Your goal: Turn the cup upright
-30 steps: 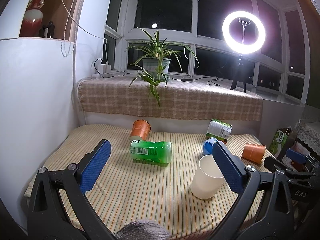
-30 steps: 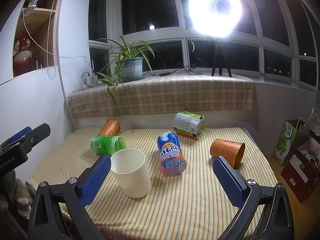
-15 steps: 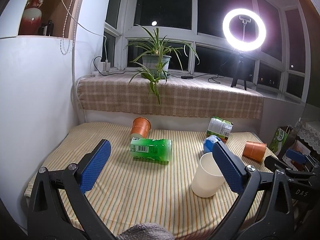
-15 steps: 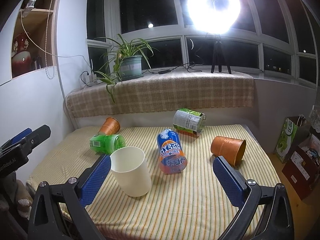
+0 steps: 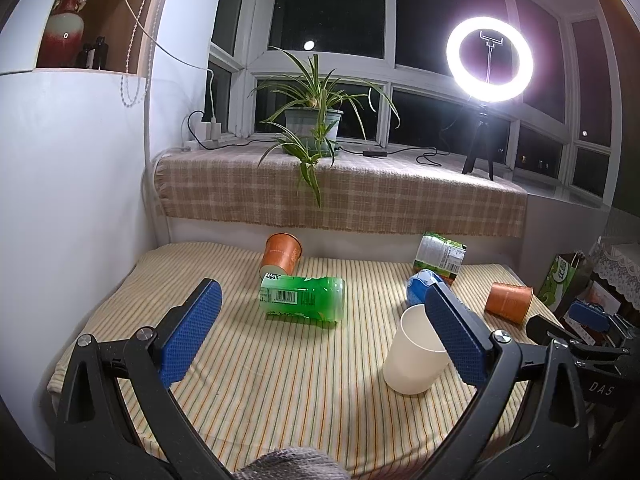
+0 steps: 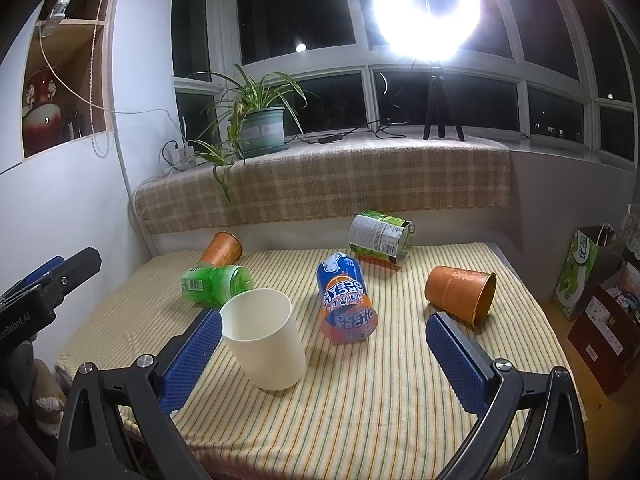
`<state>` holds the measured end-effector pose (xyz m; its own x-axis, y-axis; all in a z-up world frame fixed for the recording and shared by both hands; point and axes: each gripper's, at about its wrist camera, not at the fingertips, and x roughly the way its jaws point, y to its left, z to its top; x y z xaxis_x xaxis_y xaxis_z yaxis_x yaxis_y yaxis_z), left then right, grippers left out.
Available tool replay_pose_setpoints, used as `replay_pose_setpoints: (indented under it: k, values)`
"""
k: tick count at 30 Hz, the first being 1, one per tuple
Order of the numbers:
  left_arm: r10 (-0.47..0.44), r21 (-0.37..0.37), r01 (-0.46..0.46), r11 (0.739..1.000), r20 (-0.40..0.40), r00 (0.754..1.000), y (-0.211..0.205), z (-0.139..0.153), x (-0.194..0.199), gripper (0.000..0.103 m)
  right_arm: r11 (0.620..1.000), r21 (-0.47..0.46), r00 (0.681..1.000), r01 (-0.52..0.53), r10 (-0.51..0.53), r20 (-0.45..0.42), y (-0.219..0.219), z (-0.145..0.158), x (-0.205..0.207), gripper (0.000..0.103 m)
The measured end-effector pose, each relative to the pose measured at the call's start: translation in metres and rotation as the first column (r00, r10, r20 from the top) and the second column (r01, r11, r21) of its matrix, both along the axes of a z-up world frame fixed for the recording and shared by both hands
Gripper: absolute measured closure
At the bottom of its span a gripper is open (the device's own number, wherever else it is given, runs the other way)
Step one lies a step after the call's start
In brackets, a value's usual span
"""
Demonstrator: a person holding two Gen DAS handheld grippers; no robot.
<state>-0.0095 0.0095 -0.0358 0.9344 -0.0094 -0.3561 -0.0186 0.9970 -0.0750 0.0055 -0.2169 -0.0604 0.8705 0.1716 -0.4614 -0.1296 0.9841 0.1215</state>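
Note:
A cream cup (image 5: 416, 354) (image 6: 264, 338) stands upright on the striped table. An orange cup (image 6: 462, 294) (image 5: 508, 302) lies on its side at the right. Another orange cup (image 5: 280, 254) (image 6: 222, 248) lies tipped at the back left. My left gripper (image 5: 320, 340) is open and empty, held back over the table's front. My right gripper (image 6: 324, 356) is open and empty, also held back, with the cream cup just inside its left finger in the view.
A green can (image 5: 302, 298) (image 6: 216, 284), a blue and orange can (image 6: 346, 304) and a green and white can (image 6: 380, 236) lie on the striped cloth (image 6: 360, 400). A checked sill with a potted plant (image 5: 314, 124) and a ring light (image 5: 490, 58) runs behind. Bags (image 6: 584, 268) stand on the floor at the right.
Both views have shifted slightly as the grippers drift. The cups and cans have not moved.

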Motion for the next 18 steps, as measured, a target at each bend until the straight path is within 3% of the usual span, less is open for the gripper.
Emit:
replay_pose_setpoints:
  k: [18]
  values:
    - [0.0,-0.003,0.0,1.0,-0.003,1.0,0.0004,-0.0027,0.0007,0.0,1.0,0.0,1.0,-0.014,0.014,-0.021,0.002,-0.007,0.0034,0.0]
